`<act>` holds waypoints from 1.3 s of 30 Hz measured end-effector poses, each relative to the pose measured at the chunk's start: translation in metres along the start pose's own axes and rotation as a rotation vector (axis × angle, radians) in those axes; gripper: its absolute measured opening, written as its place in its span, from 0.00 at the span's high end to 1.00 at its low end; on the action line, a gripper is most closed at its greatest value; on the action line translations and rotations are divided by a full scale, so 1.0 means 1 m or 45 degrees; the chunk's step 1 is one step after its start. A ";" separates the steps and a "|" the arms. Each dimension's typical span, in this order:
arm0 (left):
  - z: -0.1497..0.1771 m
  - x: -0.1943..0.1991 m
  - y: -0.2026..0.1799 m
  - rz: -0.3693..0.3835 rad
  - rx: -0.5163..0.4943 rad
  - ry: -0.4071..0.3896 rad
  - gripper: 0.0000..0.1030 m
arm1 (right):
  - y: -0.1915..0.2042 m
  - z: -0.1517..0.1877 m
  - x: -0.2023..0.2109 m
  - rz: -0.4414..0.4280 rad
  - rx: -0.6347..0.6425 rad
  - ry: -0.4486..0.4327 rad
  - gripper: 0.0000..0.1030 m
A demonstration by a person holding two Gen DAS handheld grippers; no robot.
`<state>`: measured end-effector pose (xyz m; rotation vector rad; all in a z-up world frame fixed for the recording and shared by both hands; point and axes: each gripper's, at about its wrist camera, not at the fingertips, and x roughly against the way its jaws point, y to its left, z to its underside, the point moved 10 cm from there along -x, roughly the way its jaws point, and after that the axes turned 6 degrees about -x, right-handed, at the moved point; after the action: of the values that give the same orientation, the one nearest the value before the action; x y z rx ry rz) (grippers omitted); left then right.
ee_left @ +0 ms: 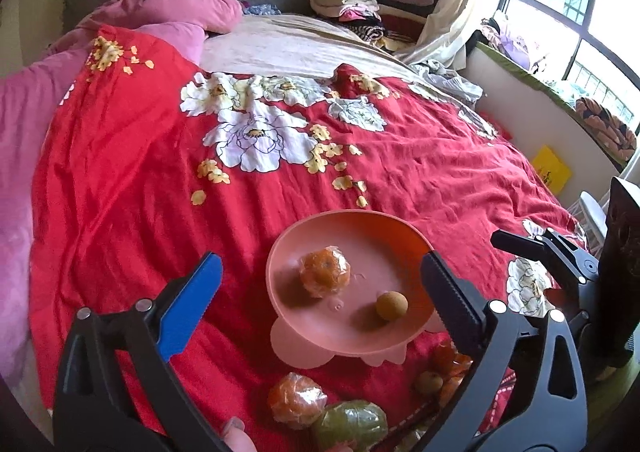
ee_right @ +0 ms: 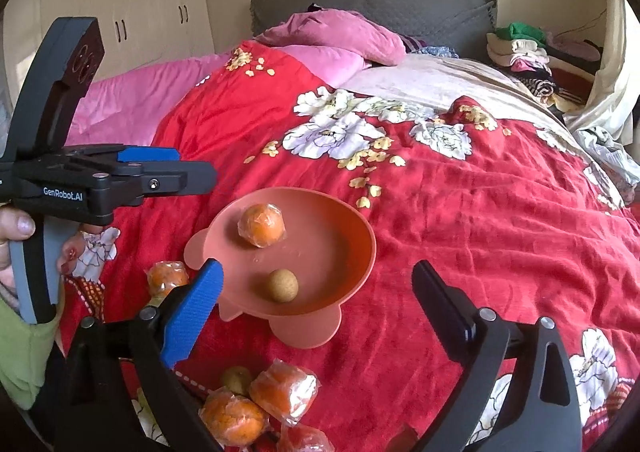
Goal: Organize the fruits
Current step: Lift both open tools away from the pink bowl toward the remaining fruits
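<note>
Pink plastic bowl is waiting, so the released right gripper should be gently squeezing a wrapped orange.

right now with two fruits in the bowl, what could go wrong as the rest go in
1. The pink bowl sits on a soft, wrinkled red duvet and looks tilted; pressing on its rim could tip it.
2. The small round brown fruit lies loose near the lower rim and may roll out if the bowl is bumped.
3. The wrapped oranges still on the bed have crinkly plastic film, so the open right gripper might pinch only wrap and slip.
</note>
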<state>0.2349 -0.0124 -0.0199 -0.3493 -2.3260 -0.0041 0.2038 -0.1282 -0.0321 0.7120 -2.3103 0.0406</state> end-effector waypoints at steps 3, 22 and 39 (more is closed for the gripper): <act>0.002 0.005 -0.002 -0.015 -0.006 -0.006 0.09 | 0.001 0.000 0.005 0.000 0.000 -0.009 0.07; 0.024 0.037 -0.012 -0.017 0.013 -0.049 0.09 | -0.002 0.011 0.035 0.011 -0.025 -0.036 0.05; 0.056 0.044 -0.022 -0.023 0.029 -0.020 0.09 | -0.003 0.025 0.048 0.033 -0.043 -0.022 0.05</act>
<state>0.1609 -0.0165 -0.0262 -0.3180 -2.3424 0.0162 0.1613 -0.1596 -0.0205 0.6678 -2.3311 0.0074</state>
